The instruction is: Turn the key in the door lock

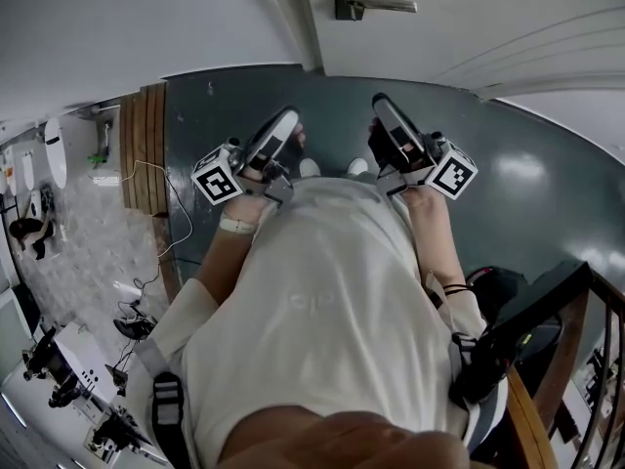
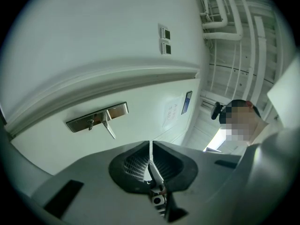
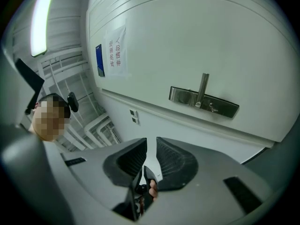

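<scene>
Facing the white door with the left gripper and the right gripper held side by side in front of the chest, neither touching it.

Keeps the left gripper's jaws pressed together on nothing, and the right gripper's jaws a narrow slit apart with nothing between them. Finds the steel lock plate well ahead of and above both grippers, up to the right of the right gripper's tips and up to the left of the left gripper's tips. Shows the lever handle jutting from that plate. Shows the small key just beside the handle, seated in the lock, well apart from either gripper.
</scene>
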The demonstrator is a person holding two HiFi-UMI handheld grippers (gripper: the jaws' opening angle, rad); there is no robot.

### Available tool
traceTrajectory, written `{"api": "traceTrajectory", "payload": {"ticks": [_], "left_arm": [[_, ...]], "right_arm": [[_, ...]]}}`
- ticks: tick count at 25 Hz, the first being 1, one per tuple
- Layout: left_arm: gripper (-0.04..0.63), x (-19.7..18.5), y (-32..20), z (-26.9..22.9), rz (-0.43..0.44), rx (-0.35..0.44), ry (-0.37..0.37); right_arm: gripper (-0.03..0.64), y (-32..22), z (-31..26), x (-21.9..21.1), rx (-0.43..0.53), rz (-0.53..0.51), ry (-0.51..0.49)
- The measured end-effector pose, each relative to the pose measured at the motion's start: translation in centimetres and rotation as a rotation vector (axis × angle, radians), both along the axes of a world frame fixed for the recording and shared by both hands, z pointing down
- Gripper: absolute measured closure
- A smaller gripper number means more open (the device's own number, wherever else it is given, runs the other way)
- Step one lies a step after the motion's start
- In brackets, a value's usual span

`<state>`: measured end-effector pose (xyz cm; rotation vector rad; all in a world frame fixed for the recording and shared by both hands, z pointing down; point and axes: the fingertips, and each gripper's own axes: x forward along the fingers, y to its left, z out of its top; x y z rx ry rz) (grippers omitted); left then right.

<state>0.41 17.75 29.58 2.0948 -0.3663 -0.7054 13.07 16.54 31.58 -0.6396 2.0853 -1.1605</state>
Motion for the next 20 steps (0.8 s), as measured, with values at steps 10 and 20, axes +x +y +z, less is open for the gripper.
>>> {"api": "traceTrajectory", "payload": {"ticks": [10, 20], "left_arm": [[0.584, 0.1, 0.1, 0.1, -0.001, -0.008, -0.018], [0.584, -0.5, -0.1, 1.1, -0.034, -0.027, -0.020]], "right_arm": [[0.543, -0.1, 0.1, -0.4, -0.016, -0.017, 0.007], [0.543, -0.1, 0.9, -0.2, -0.028, -0.028, 0.003]]}}
